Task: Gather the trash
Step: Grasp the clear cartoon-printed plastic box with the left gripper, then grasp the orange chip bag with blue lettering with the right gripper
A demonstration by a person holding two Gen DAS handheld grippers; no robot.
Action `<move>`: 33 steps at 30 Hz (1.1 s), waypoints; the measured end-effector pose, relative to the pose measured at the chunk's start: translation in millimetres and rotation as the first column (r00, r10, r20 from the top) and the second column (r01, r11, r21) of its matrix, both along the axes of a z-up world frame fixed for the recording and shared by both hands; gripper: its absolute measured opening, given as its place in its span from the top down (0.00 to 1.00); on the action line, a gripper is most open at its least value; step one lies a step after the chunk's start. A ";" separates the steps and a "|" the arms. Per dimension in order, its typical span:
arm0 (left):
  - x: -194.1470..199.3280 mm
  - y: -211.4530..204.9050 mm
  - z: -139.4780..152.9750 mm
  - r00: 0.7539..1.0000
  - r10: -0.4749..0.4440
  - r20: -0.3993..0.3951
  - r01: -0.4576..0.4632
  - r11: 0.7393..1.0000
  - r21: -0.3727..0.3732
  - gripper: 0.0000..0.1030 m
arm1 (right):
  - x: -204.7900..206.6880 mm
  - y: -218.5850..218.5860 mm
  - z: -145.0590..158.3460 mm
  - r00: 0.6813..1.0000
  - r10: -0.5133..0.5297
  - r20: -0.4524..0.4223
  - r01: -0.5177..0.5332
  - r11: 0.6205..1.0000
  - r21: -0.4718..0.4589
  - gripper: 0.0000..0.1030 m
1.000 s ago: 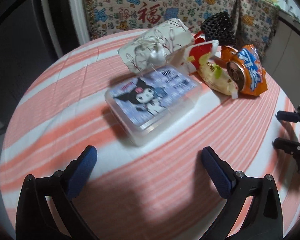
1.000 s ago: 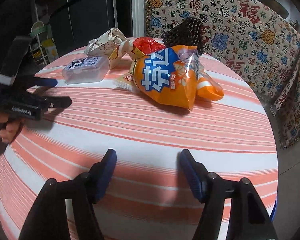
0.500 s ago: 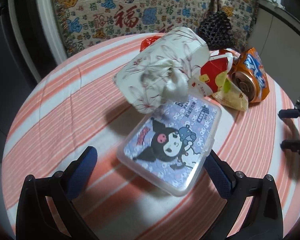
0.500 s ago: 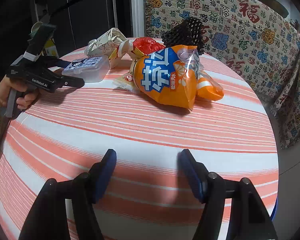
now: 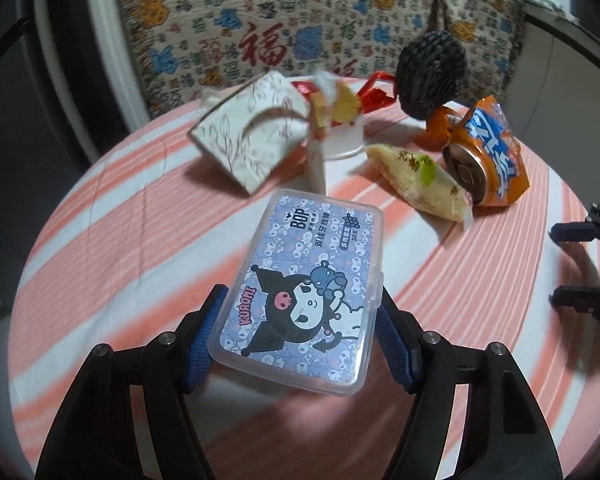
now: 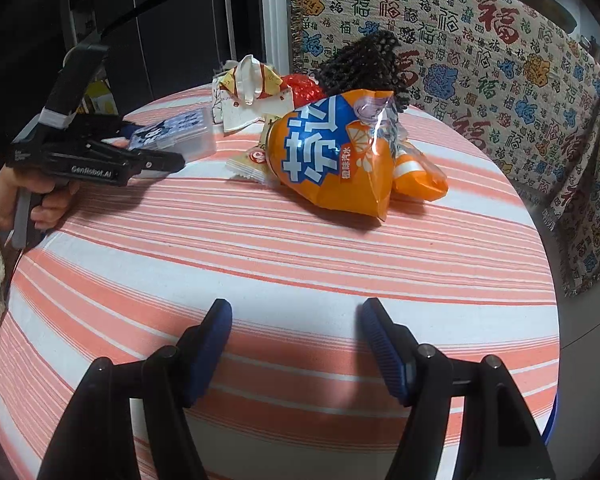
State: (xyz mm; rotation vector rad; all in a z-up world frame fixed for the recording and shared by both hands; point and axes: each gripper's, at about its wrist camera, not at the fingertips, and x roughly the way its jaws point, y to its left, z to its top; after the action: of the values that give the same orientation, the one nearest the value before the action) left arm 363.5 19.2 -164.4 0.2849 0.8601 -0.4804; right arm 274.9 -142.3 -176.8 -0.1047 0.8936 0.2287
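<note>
A clear plastic box [image 5: 304, 292] with a cartoon label lies between the fingers of my left gripper [image 5: 300, 296]. The jaws are closing and both blue pads touch the box's long sides. In the right wrist view the same box [image 6: 180, 132] sits in my left gripper [image 6: 156, 144], held by a hand at the table's left edge. An orange snack bag [image 6: 332, 160] lies in the middle of the table, with a can's top [image 5: 464, 168] showing at its mouth. My right gripper [image 6: 296, 308] stands open over bare cloth, nothing between its fingers.
Behind the box lie a floral tissue pack [image 5: 252, 136], a yellow wrapper [image 5: 416, 180], a red wrapper [image 5: 376, 92] and a black foam net [image 5: 432, 72]. The round table has a striped orange cloth [image 6: 300, 248]. A patterned blanket [image 6: 480, 60] hangs behind.
My left gripper has come forward around the plastic box and its jaws have narrowed onto it. The tissue pack has shifted back and now lies flatter. The right gripper has kept still.
</note>
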 end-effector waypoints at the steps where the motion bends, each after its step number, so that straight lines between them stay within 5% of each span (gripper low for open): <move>1: -8.8 2.9 0.0 0.999 0.032 -0.005 -0.032 1.000 0.000 0.31 | 0.4 -1.0 -0.2 1.000 0.000 -0.001 0.000 1.000 0.009 0.32; 7: -59.8 19.3 -0.6 0.983 0.183 -0.017 -0.183 0.983 0.008 0.30 | 5.7 -21.9 3.5 1.000 -0.003 -0.007 0.004 0.988 0.153 0.33; 10: -82.7 27.3 -2.0 0.970 0.243 -0.028 -0.244 0.970 -0.023 0.30 | 19.8 -35.5 5.7 0.999 -0.035 -0.001 0.035 0.989 0.143 0.33; 17: -99.2 29.4 -1.7 0.958 0.287 -0.017 -0.288 0.957 -0.040 0.30 | 70.8 -50.9 20.5 0.999 -0.050 0.002 0.048 0.975 0.218 0.33; 18: -97.5 29.1 -0.9 0.958 0.287 -0.018 -0.287 0.957 -0.040 0.30 | 73.7 -48.1 22.2 0.999 -0.043 0.005 0.041 0.974 0.225 0.42; 21: -96.4 29.3 -1.1 0.958 0.287 -0.019 -0.287 0.957 -0.042 0.30 | 69.2 -29.1 29.2 0.999 0.050 0.018 -0.053 0.969 0.241 0.65; 26: -95.2 28.7 -1.7 0.958 0.285 -0.017 -0.285 0.958 -0.035 0.29 | 18.9 14.3 40.0 0.947 0.319 0.037 -0.318 0.916 0.246 0.65; 29: -96.2 28.6 -1.9 0.958 0.288 -0.016 -0.288 0.957 -0.034 0.29 | 9.8 1.0 37.9 0.967 0.252 0.045 -0.256 0.946 0.201 0.63; 33: -95.2 28.9 -2.7 0.954 0.300 -0.020 -0.301 0.953 -0.030 0.24 | 20.7 -50.2 36.7 0.997 -0.002 0.077 -0.005 0.996 0.086 0.52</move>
State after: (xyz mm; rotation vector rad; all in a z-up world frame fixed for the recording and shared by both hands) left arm 268.3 48.1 -167.0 0.1162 0.8915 -0.2124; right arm 295.6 -192.5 -140.1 -0.0340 0.8059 0.2627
